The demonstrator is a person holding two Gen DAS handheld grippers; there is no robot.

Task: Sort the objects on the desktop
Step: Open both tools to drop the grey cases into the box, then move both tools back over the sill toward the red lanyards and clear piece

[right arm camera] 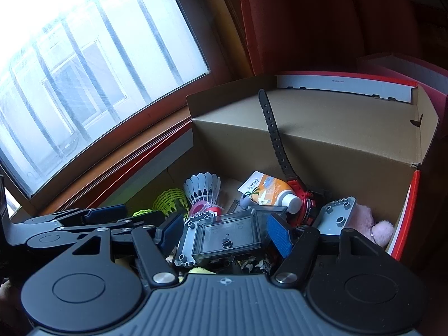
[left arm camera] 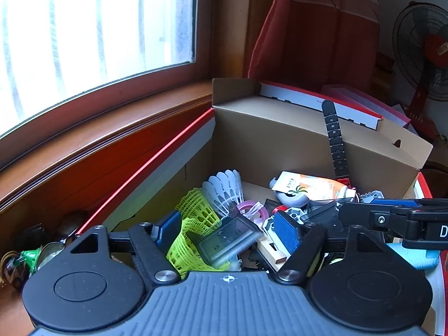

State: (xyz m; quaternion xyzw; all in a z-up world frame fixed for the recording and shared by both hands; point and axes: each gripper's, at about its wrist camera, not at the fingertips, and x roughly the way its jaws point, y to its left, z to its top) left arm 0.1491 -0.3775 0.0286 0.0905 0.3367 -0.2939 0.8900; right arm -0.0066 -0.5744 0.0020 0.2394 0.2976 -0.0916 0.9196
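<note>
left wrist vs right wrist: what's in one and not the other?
Left wrist only: a fan at far right, small clutter on the sill left of the box, a teal item at right.

Right wrist only: a pink plush in the box's right corner.

Both: the cardboard box, white shuttlecock, yellow shuttlecocks, orange tube, black watch strap leaning on the back wall, clear case, window, curtain.

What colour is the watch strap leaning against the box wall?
Black watch strap, with a red collar at its base; clearest in the right wrist view.
</note>
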